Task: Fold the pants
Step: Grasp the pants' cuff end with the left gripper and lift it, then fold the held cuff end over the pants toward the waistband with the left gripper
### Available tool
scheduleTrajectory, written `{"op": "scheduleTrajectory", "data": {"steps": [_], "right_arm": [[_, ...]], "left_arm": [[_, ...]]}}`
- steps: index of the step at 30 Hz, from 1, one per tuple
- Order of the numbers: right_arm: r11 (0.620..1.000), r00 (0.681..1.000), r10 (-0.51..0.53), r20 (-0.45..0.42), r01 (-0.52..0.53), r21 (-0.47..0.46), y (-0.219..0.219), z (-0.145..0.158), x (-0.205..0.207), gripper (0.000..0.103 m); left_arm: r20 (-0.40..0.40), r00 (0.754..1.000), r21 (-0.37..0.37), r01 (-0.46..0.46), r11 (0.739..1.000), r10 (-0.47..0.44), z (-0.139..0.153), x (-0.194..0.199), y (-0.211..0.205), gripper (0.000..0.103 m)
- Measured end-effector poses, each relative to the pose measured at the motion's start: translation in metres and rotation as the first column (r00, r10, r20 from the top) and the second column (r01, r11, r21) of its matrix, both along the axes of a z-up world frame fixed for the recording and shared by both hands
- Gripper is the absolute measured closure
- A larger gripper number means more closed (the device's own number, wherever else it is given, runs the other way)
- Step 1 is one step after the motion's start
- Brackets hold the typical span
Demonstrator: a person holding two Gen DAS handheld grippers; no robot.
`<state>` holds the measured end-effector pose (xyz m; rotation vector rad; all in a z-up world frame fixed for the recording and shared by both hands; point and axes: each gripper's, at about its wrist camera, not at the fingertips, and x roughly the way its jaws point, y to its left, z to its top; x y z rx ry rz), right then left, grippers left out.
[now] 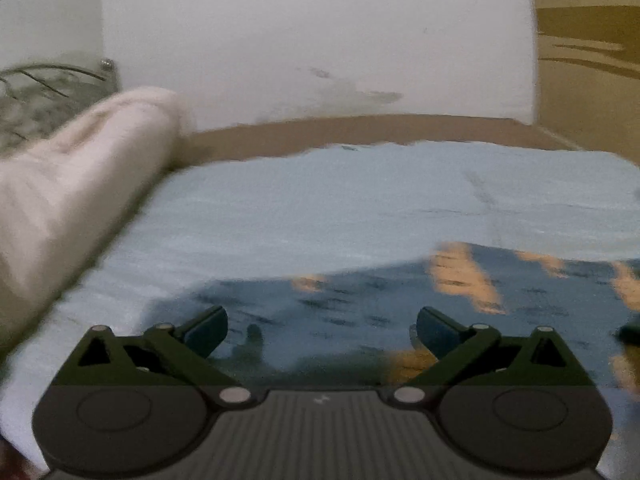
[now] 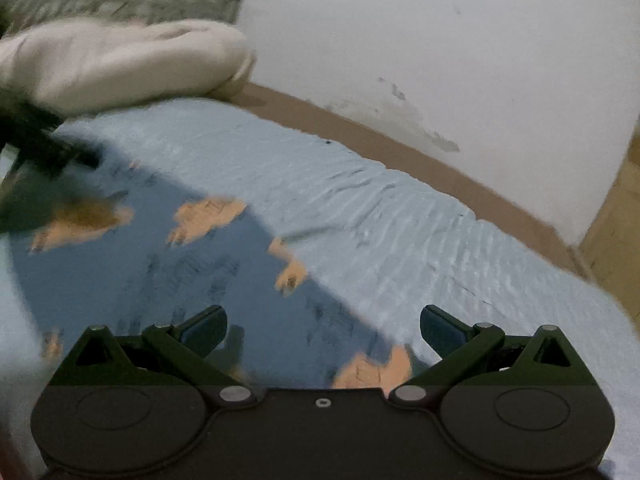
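Pants [image 2: 160, 280] dark blue, orange-patched, flat on ribbed pale-blue sheet [image 2: 400, 232], both tongs [image 1: 322, 330] [image 2: 323, 330] spread.

One pants [image 2: 132, 280], one pillow [image 2: 120, 60] — two grippers: left gripper [image 1: 322, 330], right gripper [image 2: 323, 330].

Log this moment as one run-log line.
stage: pre-grasp | left tongs: open, empty, over dark blue orange-patterned pants | right tongs: open, empty, at pants edge | pants: flat on light blue bedsheet
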<state>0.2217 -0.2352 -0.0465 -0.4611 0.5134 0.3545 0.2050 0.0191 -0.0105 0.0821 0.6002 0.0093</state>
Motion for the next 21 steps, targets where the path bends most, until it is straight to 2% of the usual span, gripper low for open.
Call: {"op": "scheduleTrajectory", "data": {"steps": [2, 4, 8, 11, 14, 18, 21], "right_arm": [[0.994, 0.999, -0.005, 0.054, 0.011, -0.112, -0.008, -0.009, -0.024, 0.001], [0.988, 0.995, -0.016, 0.099, 0.031, -0.153, -0.023, -0.014, -0.037, 0.001], [0.980, 0.984, -0.139, 0.114, 0.153, -0.124, -0.076, -0.013, -0.043, 0.001], [0.972, 0.968, -0.223, 0.115, 0.230, -0.053, -0.122, -0.012, -0.046, 0.001], [0.951, 0.944, -0.295, 0.148, 0.304, -0.048, -0.156, -0.015, -0.051, 0.001], [0.925, 0.912, -0.379, 0.158, 0.380, 0.024, -0.196, -0.020, -0.059, 0.001], [0.886, 0.868, -0.463, 0.178, 0.459, 0.067, -0.220, -0.023, -0.069, 0.001]], "left_arm": [[-0.012, 0.998, -0.020, 0.057, 0.998, -0.057, -0.002, -0.005, -0.021, 0.001], [-0.017, 0.994, -0.018, 0.103, 0.994, -0.104, -0.004, -0.009, -0.044, 0.001], [-0.034, 0.989, -0.010, 0.147, 0.989, -0.147, -0.009, -0.011, -0.081, 0.001], [-0.043, 0.984, -0.007, 0.172, 0.985, -0.172, -0.012, -0.010, -0.102, 0.001], [-0.048, 0.981, -0.003, 0.188, 0.982, -0.188, -0.015, -0.012, -0.119, 0.001], [-0.069, 0.976, -0.017, 0.205, 0.979, -0.205, -0.018, -0.008, -0.140, 0.001], [-0.074, 0.970, -0.029, 0.230, 0.973, -0.231, -0.020, -0.007, -0.158, 0.001]]}}
